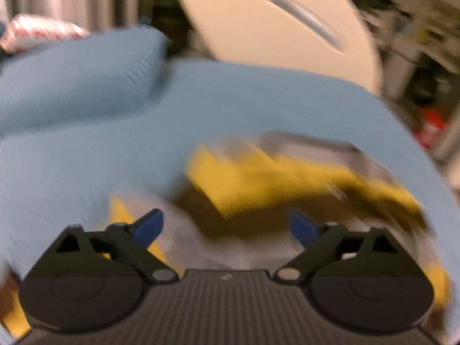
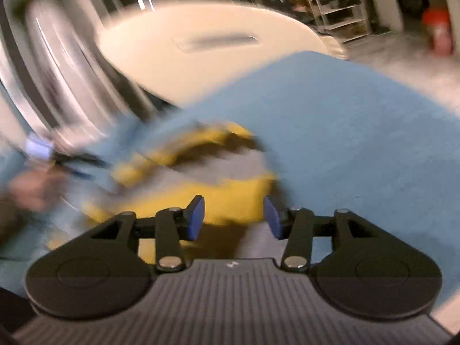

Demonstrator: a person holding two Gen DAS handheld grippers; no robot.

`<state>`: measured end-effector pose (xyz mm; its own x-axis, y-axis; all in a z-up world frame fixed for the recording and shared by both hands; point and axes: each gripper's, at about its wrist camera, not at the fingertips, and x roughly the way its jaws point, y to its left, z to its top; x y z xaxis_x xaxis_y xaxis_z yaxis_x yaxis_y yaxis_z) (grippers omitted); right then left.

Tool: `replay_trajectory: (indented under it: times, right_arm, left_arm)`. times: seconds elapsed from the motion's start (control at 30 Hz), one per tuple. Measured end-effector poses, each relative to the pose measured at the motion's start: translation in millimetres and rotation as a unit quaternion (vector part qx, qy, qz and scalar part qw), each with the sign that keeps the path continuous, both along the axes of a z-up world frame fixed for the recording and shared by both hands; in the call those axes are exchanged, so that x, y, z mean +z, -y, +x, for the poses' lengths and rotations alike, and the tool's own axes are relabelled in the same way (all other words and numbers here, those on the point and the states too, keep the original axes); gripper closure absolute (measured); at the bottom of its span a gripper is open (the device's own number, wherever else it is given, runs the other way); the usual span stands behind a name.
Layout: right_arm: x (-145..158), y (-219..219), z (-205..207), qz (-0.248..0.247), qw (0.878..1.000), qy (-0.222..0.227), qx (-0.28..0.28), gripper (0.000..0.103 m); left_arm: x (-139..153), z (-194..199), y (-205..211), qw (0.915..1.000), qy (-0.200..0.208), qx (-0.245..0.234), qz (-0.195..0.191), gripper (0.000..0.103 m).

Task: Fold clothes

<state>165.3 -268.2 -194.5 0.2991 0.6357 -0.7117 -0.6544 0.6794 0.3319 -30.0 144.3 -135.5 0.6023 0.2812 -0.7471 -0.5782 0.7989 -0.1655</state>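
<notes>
A blue cloth (image 2: 330,132) covers the bench, a round white tabletop (image 2: 201,46) beyond. On it lies a yellow-and-grey garment (image 1: 258,178), blurred, soft and light, likely best taken by an edge or corner. The left tool (image 1: 227,230) gapes wide, empty; the right tool (image 2: 234,218) stands half-spread, nothing pinched.

Each black hand-held gripper (image 1: 227,227) (image 2: 234,218) has blue pads, silver screws.
</notes>
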Motion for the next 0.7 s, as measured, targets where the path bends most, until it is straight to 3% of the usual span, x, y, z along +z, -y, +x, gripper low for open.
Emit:
replay_trajectory:
  times: [0.07,0.13,0.2,0.23,0.33,0.4,0.43,0.53,0.6,0.63,0.7]
  right_arm:
    - [-18,-15,7,-0.068,0.994,-0.062,0.063,0.053]
    - [-26,-28,0,-0.101,0.986,-0.069,0.111,0.056]
    - [-29,-40,-9,-0.146,0.979,-0.046,0.133,0.081]
    - [-31,-45,-12,-0.165,0.976,-0.039,0.14,0.089]
    - [-19,-40,-15,-0.179,0.976,-0.015,0.127,0.091]
    - [7,-17,-9,-0.195,0.977,0.046,0.076,0.091]
    - [14,-11,-7,-0.2,0.976,0.063,0.061,0.096]
    - [52,22,16,-0.265,0.948,0.172,-0.024,0.1]
    - [68,47,42,-0.289,0.93,0.21,-0.089,0.1]
    - [68,51,48,-0.297,0.925,0.215,-0.102,0.099]
    - [44,54,65,-0.368,0.894,0.227,-0.114,0.097]
  left_arm:
    - [-16,-31,56,0.9955,0.007,-0.079,-0.053,0.003]
    - [-33,-40,91,0.9861,-0.01,-0.137,-0.093,0.003]
    - [-49,-46,111,0.9743,-0.026,-0.186,-0.124,0.003]
    - [-59,-51,121,0.9656,-0.036,-0.215,-0.141,0.003]
    - [-85,-64,141,0.9461,-0.069,-0.271,-0.163,0.003]
    - [-88,-70,142,0.9459,-0.069,-0.279,-0.15,0.003]
    - [-89,-70,141,0.946,-0.072,-0.279,-0.149,0.003]
    - [-92,-72,144,0.9456,-0.077,-0.286,-0.135,0.002]
    - [-93,-73,150,0.9453,-0.082,-0.293,-0.119,0.002]
    - [-93,-73,152,0.945,-0.085,-0.296,-0.111,0.001]
    - [-93,-71,154,0.9447,-0.09,-0.299,-0.099,0.0]
